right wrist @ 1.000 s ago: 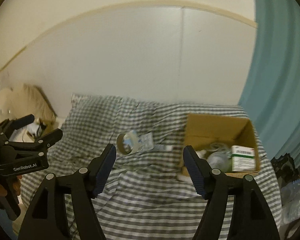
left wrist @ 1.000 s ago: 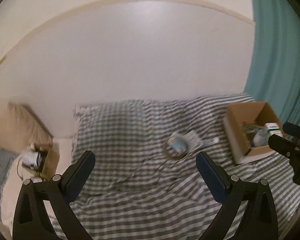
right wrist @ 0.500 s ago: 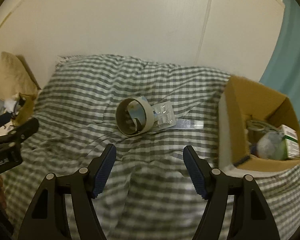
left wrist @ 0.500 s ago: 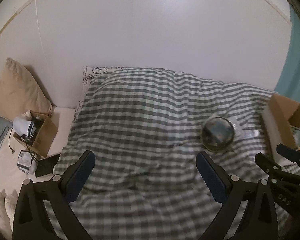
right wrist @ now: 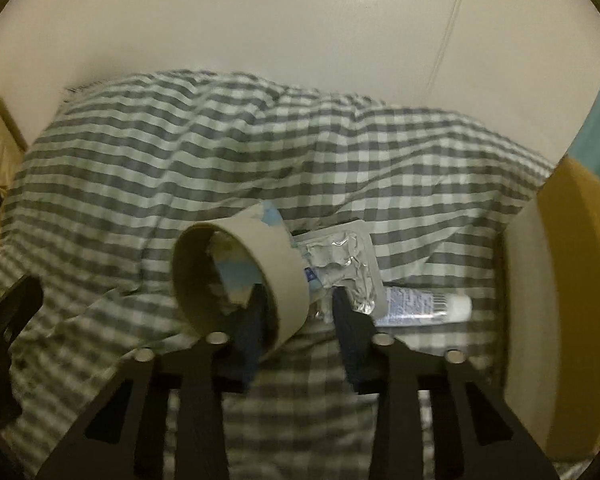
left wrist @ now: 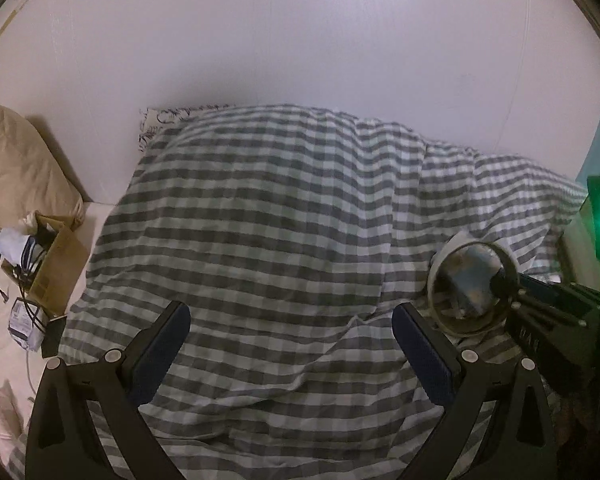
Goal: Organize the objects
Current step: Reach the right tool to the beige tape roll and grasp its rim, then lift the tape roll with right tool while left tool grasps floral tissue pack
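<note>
The right gripper, jaws just closing astride the light, crushable brown cardboard tape ring's wall, lower centre; left gripper jaws apart.

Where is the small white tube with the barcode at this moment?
In the right wrist view, the white tube lies on the checked blanket, right of centre, between the blister pack and the cardboard box.
</note>
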{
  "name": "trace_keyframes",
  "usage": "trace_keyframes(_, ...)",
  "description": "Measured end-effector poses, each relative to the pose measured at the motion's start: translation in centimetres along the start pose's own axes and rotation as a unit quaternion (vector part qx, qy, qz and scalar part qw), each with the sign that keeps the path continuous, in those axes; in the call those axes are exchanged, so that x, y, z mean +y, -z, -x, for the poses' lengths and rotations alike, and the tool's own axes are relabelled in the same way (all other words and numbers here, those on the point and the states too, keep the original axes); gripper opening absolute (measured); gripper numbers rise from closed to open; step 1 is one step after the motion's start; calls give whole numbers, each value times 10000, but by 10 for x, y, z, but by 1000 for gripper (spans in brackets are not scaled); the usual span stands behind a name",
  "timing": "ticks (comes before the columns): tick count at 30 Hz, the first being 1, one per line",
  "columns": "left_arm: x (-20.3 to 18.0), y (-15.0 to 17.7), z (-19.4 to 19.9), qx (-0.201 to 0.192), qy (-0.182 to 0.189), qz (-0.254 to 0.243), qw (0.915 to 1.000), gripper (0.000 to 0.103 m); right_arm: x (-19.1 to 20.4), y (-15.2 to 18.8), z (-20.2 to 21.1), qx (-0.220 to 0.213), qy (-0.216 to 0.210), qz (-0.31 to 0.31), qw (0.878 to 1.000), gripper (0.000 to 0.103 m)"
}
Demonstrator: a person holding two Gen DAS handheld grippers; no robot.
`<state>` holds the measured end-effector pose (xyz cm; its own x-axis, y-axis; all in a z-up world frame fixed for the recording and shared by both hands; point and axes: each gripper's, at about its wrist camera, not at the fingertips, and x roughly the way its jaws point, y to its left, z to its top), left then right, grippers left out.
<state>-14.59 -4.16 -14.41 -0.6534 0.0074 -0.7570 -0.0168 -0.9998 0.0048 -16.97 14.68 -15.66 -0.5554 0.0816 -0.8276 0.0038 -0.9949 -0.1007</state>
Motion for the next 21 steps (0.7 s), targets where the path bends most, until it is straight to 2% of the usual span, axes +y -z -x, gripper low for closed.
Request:
trace_keyframes(5,-6,3,-1,52,-105,-103,9999,103,-11,3,9,-208,-16,-106,9997,7)
trace_keyframes(9,-16,3,5,33,-84,-139,9999,103,-29,3,44,-572,7,-211,9981,5)
trace_keyframes(13,-40,-2,14,15,201,-142,9997,103,-52,-2,78,-832,122,-336,9959,5)
trace_keyframes(21,-100,-16,3,146,522,-133,9984,103,-94,-5,113,-1073,714,-412,9908,5)
